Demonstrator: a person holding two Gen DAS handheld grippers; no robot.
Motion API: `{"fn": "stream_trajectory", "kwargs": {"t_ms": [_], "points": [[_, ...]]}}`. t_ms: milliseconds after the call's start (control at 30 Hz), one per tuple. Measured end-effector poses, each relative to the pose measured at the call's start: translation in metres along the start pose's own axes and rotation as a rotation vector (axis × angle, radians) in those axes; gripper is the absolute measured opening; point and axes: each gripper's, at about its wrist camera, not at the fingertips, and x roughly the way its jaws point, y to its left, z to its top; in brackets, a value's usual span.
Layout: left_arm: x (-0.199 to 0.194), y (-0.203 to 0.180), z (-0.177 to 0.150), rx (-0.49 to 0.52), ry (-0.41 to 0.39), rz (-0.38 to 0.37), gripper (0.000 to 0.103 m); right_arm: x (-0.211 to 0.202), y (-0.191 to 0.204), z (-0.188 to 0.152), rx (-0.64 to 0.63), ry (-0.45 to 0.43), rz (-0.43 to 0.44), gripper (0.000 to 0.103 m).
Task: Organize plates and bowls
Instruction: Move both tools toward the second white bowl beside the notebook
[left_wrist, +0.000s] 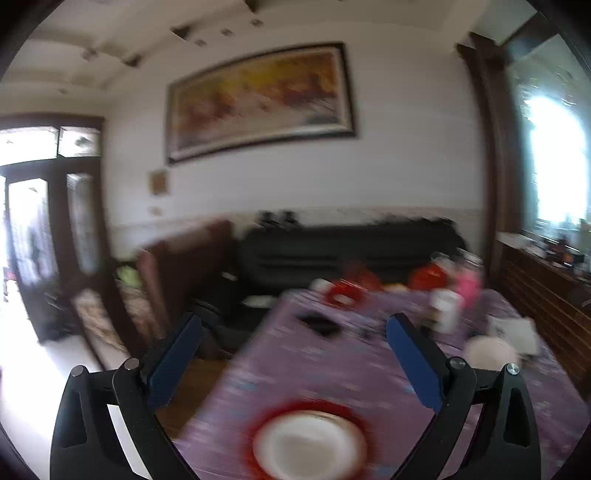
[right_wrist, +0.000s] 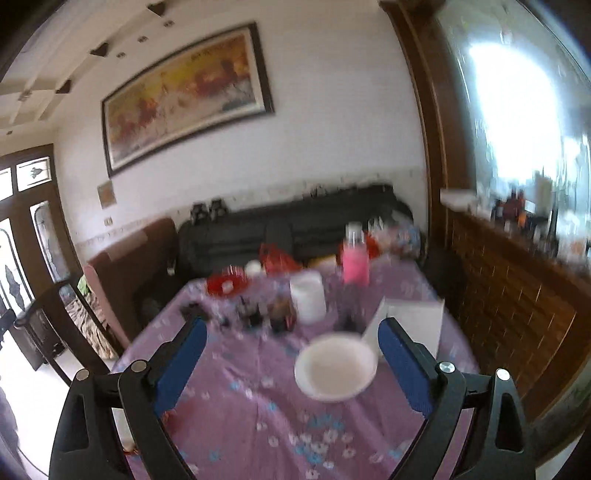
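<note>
The left wrist view is blurred. A white dish sits on a red plate (left_wrist: 310, 443) on the purple tablecloth, low in the view, under and between my fingers. My left gripper (left_wrist: 294, 323) is open above it, and its blue pads (left_wrist: 177, 354) touch nothing. A white bowl (left_wrist: 491, 352) shows past the right finger. In the right wrist view the same white bowl (right_wrist: 336, 367) rests on the cloth, nearer the right pad (right_wrist: 404, 365). My right gripper (right_wrist: 292, 325) is open and clear of the bowl.
Beyond the bowl stand a white canister (right_wrist: 308, 297), a pink bottle (right_wrist: 355, 258), several small dark jars (right_wrist: 266, 314), a red dish (right_wrist: 225, 284) and a white sheet (right_wrist: 410, 321). The table's left edge (left_wrist: 236, 354) drops to a chair. A wooden counter (right_wrist: 517, 295) runs along the right.
</note>
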Motion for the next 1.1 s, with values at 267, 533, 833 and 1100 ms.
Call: {"fn": "stream_trajectory", "kwargs": {"t_ms": [267,533,833,1100], "points": [[0.065,-0.139,-0.054,0.136,0.127,-0.109,0.1,0.059,-0.048,-0.045,0.019,0.087,-0.051,0.096],[0.106,-0.193,-0.065,0.255,0.116,-0.061,0.1,0.095,-0.086,-0.047,0.06,0.121,-0.094,0.096],[0.15,-0.22,-0.075,0.242,0.222,-0.108,0.1,0.149,-0.122,-0.027,0.225,0.127,-0.096,0.093],[0.188,-0.236,-0.091,0.242,0.316,-0.1,0.1,0.192,-0.149,-0.045,0.288,0.166,-0.085,0.081]]}}
